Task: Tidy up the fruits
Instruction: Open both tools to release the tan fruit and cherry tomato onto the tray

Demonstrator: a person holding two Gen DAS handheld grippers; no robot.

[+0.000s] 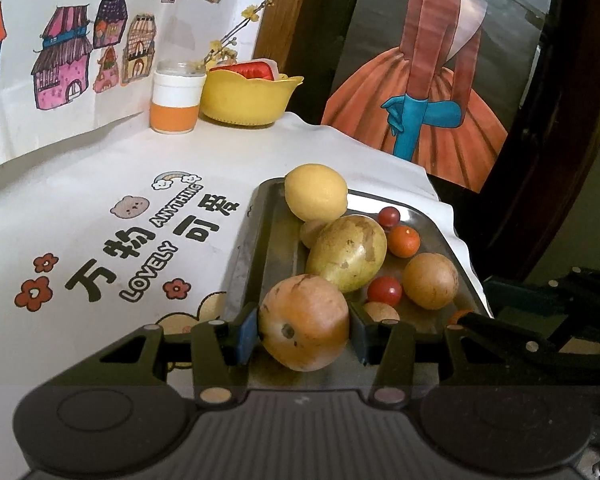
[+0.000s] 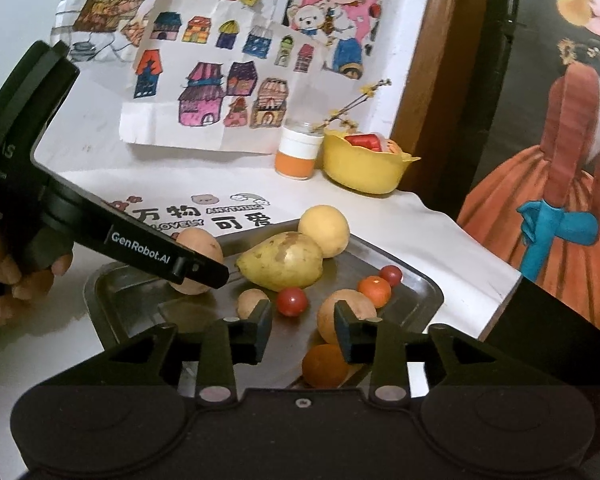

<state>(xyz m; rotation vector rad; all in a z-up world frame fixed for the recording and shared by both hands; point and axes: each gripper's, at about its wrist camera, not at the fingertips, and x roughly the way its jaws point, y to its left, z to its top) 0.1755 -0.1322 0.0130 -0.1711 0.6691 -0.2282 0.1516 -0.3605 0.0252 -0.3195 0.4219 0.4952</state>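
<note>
Left tongs pinch the round orange-brown fruit on the near steel tray; lift straight, while right tongs hover agape, empty.

Yellow lemon, red tomatoes, yellow bowl, silver tray.
</note>
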